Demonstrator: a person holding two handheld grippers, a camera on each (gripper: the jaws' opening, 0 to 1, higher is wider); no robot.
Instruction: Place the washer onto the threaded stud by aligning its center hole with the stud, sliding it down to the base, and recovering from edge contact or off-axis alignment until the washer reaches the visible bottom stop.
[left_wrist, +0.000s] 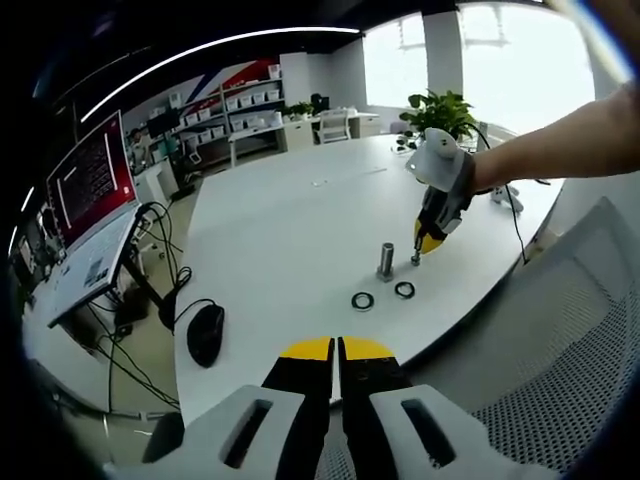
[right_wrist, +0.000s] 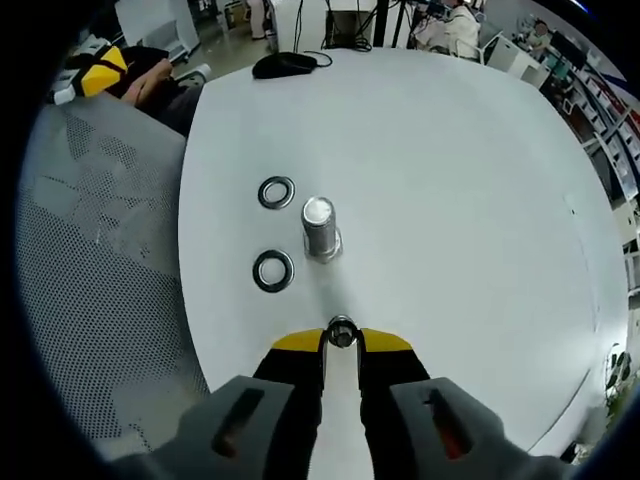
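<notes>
A washer (right_wrist: 342, 333) sits pinched between the yellow tips of the right gripper (right_wrist: 341, 340), held just above the white bench (right_wrist: 450, 180) and a short way in front of the threaded stud (right_wrist: 320, 228), which stands upright on its base. Two more washers lie flat on the bench beside the stud: one (right_wrist: 277, 192) near its far side, the other (right_wrist: 273, 270) nearer the gripper, both apart from the stud and from each other. In the left gripper view, the right gripper (left_wrist: 428, 240) points steeply downward over the bench, its tip close to the stud (left_wrist: 386, 260), held by a person's hand (left_wrist: 445, 165) with a bare forearm reaching in from the right. The left gripper (left_wrist: 336, 350) hangs back near the bench's near edge, well apart from the stud, its jaws pressed together on nothing. A black computer mouse (left_wrist: 205, 333) rests on the bench's left side, and a mesh chair (left_wrist: 570, 350) stands to the right.
</notes>
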